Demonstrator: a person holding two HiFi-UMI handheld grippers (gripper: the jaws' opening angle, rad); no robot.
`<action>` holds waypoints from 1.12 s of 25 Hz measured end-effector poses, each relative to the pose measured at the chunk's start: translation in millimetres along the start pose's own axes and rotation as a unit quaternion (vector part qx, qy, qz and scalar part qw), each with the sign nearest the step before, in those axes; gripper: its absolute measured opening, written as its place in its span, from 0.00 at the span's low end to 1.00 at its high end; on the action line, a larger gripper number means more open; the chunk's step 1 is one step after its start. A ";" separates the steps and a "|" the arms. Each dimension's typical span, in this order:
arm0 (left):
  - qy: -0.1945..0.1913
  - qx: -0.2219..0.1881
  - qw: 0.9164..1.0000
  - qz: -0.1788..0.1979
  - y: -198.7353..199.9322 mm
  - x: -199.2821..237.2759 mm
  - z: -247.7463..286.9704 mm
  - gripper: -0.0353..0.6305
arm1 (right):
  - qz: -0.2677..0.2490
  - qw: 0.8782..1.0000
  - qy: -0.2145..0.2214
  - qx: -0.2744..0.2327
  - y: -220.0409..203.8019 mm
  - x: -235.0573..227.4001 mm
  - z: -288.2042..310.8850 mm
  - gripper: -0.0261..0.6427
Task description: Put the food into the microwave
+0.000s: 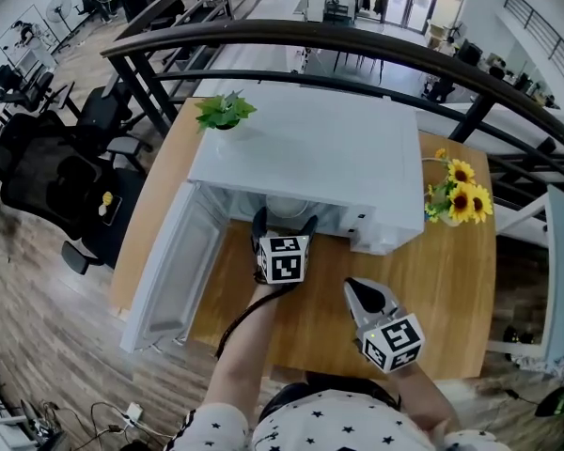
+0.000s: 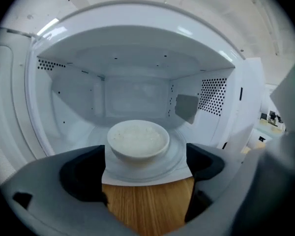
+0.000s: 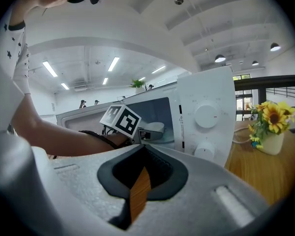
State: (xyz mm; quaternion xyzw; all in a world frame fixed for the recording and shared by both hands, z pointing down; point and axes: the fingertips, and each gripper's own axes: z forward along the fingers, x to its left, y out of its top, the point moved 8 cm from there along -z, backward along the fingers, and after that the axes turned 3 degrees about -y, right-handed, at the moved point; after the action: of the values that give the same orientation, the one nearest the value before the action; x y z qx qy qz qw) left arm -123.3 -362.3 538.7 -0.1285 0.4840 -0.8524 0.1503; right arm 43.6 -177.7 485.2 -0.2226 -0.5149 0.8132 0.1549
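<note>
A white bowl (image 2: 137, 140) of pale, rice-like food sits upright on the round glass plate (image 2: 174, 157) inside the white microwave (image 2: 137, 68). It is just beyond the spread fingers (image 2: 78, 173) of the left gripper (image 2: 145, 161), centred between them and untouched. The microwave's door (image 1: 174, 271) hangs wide open.

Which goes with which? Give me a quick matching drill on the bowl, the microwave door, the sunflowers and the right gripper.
Things:
1. bowl
2. microwave door
3. sunflowers
4. right gripper

States or places:
A. swung open
B. fingers shut, holding nothing
C. inside the microwave
D. on the table, right of the microwave

Pairs: 1-C, 2-A, 3-D, 4-B
</note>
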 end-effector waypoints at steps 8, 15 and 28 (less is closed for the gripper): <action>0.004 -0.009 1.000 -0.011 -14.7 -14.3 -50.7 0.79 | -0.010 1.000 0.013 -0.010 -9.6 20.8 -30.5 0.05; 0.009 -0.027 0.999 -0.020 -30.2 -30.8 -103.0 0.79 | -0.016 0.999 0.019 -0.025 -18.6 40.8 -58.0 0.05; 0.013 -0.089 0.994 -0.069 -65.8 -88.5 -217.3 0.46 | -0.040 0.998 0.016 -0.053 -39.5 71.4 -136.7 0.05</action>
State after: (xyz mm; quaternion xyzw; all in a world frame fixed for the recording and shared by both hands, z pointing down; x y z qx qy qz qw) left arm -129.6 -125.7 480.8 -0.1633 0.5497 -0.8160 0.0727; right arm 54.9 -21.6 456.0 -0.2232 -0.5635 0.7739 0.1835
